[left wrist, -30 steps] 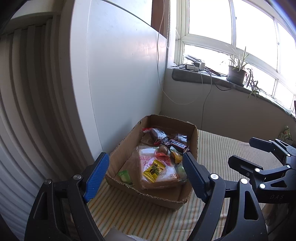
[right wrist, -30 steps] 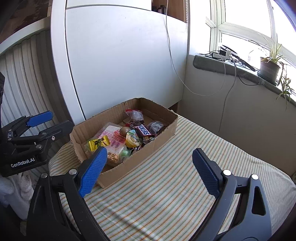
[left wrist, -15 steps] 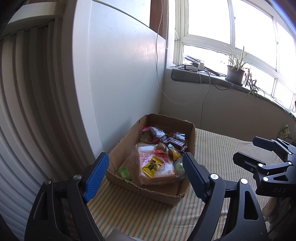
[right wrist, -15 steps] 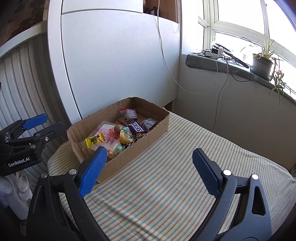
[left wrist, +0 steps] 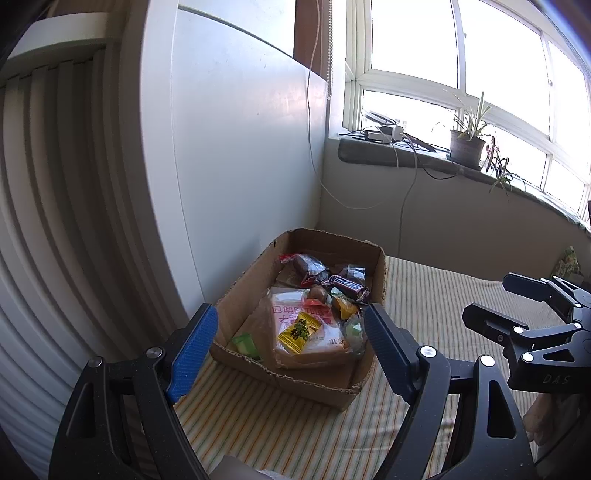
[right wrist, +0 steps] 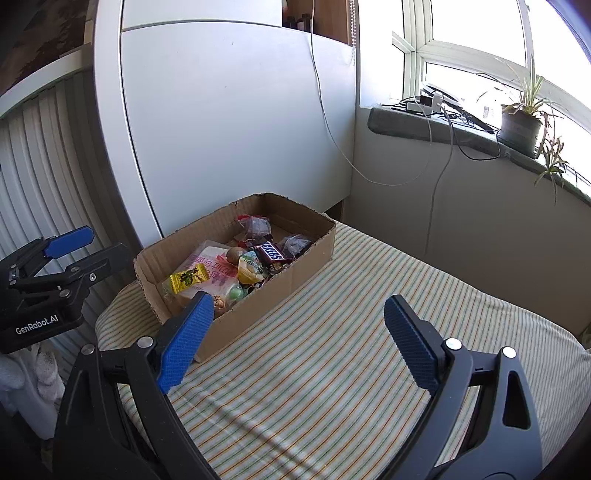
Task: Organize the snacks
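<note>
**Left wrist view: both tools back off from a full box**

Left wrist view shows the cardboard box (left wrist: 295,376) smaller and farther ahead than a second ago. The left gripper (left wrist: 290,347) hangs released and empty, the snacks (left wrist: 314,310) lying in the box beyond its fingertips. The right gripper (right wrist: 295,339), also spread wide, holds nothing, the box ahead to its left. Sorting looks finished, or not yet begun.

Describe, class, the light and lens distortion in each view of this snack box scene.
Left wrist view: window blown out white, cabinet panel bowed by fisheye, cardboard box evenly lit. Right wrist view: soft shadow bands cross the striped cloth, window overexposed, louvred door curves at the edge.
</note>
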`<state>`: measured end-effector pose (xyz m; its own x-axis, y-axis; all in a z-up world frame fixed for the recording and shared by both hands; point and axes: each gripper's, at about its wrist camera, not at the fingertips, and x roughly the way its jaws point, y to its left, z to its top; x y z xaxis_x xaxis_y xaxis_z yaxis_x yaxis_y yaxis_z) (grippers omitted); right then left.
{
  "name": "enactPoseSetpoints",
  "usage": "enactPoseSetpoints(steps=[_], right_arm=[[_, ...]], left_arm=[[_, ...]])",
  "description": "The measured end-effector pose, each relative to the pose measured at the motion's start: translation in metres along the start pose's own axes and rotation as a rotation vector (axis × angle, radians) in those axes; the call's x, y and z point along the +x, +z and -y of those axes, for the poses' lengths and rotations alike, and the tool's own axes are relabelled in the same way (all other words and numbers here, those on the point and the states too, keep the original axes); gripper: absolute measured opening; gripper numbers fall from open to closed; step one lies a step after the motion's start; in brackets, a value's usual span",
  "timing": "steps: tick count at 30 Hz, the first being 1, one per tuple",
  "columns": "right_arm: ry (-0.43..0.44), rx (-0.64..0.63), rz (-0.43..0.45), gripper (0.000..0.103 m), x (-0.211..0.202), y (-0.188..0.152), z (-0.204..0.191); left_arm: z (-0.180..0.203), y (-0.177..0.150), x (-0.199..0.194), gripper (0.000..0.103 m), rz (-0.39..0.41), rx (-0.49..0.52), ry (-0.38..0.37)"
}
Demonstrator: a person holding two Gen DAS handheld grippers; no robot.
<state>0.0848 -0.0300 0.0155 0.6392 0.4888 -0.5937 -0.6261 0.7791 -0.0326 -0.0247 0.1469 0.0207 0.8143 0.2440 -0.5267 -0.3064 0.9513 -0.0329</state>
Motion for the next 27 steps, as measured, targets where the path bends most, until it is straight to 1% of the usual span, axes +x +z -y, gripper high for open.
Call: enactPoseSetpoints(steps=[27], right_arm=[[-0.008,0.005,-0.002,0.096,-0.0024,-0.0034,-0.0008]], left_arm=[[0.0016,-0.0007,-0.0018,0.082,0.008,0.008,0.014]])
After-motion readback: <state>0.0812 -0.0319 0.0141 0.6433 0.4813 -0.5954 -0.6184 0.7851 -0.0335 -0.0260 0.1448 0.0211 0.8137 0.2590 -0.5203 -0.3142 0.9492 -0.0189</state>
